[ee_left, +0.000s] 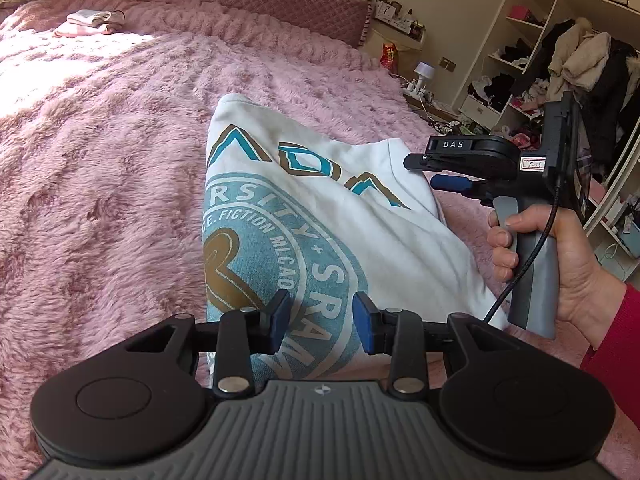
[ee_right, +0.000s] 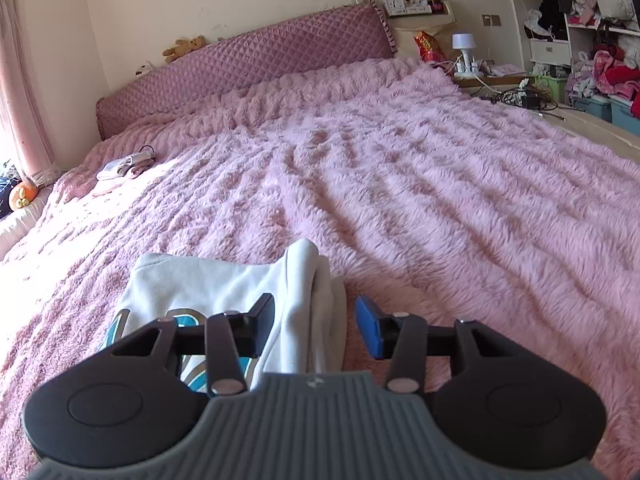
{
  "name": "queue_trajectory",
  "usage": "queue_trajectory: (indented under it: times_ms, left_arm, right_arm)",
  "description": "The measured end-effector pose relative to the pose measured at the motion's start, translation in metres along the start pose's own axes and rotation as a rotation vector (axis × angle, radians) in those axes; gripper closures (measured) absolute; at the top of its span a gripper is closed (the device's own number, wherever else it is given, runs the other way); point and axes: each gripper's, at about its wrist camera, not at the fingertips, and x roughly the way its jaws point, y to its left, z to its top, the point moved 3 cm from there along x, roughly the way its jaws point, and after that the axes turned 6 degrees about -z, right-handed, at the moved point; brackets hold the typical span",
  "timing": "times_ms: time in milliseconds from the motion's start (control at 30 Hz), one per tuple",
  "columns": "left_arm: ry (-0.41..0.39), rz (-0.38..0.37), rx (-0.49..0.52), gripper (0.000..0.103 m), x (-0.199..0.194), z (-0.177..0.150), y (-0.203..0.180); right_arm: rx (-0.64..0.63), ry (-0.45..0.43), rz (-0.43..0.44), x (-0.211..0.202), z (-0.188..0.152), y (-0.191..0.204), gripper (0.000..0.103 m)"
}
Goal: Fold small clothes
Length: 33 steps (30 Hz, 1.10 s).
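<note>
Blue-padded fingers of the left gripper (ee_left: 322, 322) sit nearest in the left wrist view, spread apart with nothing between them, hovering over the printed front of a white T-shirt (ee_left: 320, 216). This shirt lies partly folded on a fluffy pink blanket (ee_left: 100, 160), its teal and brown circular print facing up. At 3 o'clock from the shirt, the right gripper (ee_left: 420, 168) points toward the shirt's right edge, held by the person's right hand (ee_left: 560, 264) in a red sleeve.

Seen from the right wrist view, the right gripper (ee_right: 316, 326) is also released, its jaws wide apart. A raised fold of the T-shirt (ee_right: 308, 304) stands between the fingers, but whether either pad touches it cannot be told. Pink blanket (ee_right: 440, 180) stretches ahead to a quilted headboard (ee_right: 248, 64) at 12 o'clock. A small pile of pale clothes (ee_right: 122, 168) rests at 10 o'clock, well apart from the shirt.
</note>
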Motion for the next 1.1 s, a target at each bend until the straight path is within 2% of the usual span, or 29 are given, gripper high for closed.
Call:
queue_trajectory:
  times_ms: [33,67,100,267,400,500,567,600,667,733,867,967,1033,1067,1100]
  left_arm:
    - [0.002,-0.001,0.002,0.059,0.001,-0.001,0.0]
    - [0.003,-0.004,0.006,0.059,0.002,-0.003,0.001]
    - [0.006,-0.005,0.013,0.059,0.002,-0.005,0.001]
    - [0.012,-0.022,0.033,0.059,0.004,-0.008,0.001]
    - [0.014,-0.026,0.037,0.058,0.007,-0.011,0.003]
    - [0.019,-0.019,0.035,0.058,0.009,-0.011,0.003]
    - [0.021,-0.019,0.029,0.058,0.008,-0.011,0.004]
    - [0.022,-0.022,0.027,0.058,0.008,-0.01,0.005]
    - [0.023,-0.026,0.025,0.058,0.008,-0.01,0.006]
    - [0.022,-0.023,0.027,0.058,0.008,-0.01,0.005]
    - [0.023,-0.011,0.038,0.058,0.008,-0.011,0.002]
    - [0.028,-0.009,0.048,0.058,0.008,-0.012,0.002]
    - [0.035,-0.011,0.048,0.058,0.007,-0.012,0.003]
    - [0.041,-0.012,0.046,0.058,0.006,-0.013,0.003]
    - [0.044,-0.013,0.045,0.058,0.005,-0.013,0.003]
  right_arm:
    - [0.009,0.019,-0.003,0.007,-0.002,0.0,0.07]
    - [0.011,0.037,0.015,0.014,-0.005,0.001,0.1]
    - [0.002,0.044,0.019,0.017,-0.007,0.001,0.101]
    - [-0.012,-0.043,0.017,0.01,0.0,0.003,0.102]
    - [-0.018,0.029,-0.041,0.035,-0.016,-0.004,0.102]
    - [0.026,0.04,-0.025,0.042,-0.024,-0.016,0.099]
    - [0.048,0.012,-0.026,0.03,-0.02,-0.02,0.078]
    - [0.049,-0.013,-0.023,0.016,-0.018,-0.022,0.076]
    - [0.048,-0.06,0.019,-0.013,-0.017,-0.024,0.077]
    - [0.024,-0.086,0.104,-0.055,-0.029,-0.021,0.077]
    - [-0.11,-0.049,0.205,-0.108,-0.072,-0.004,0.077]
    - [-0.136,0.01,0.171,-0.117,-0.104,-0.005,0.077]
    - [-0.113,0.068,0.095,-0.113,-0.12,-0.017,0.079]
    - [-0.092,0.082,0.085,-0.111,-0.126,-0.024,0.087]
    - [-0.071,0.086,0.087,-0.112,-0.13,-0.032,0.09]
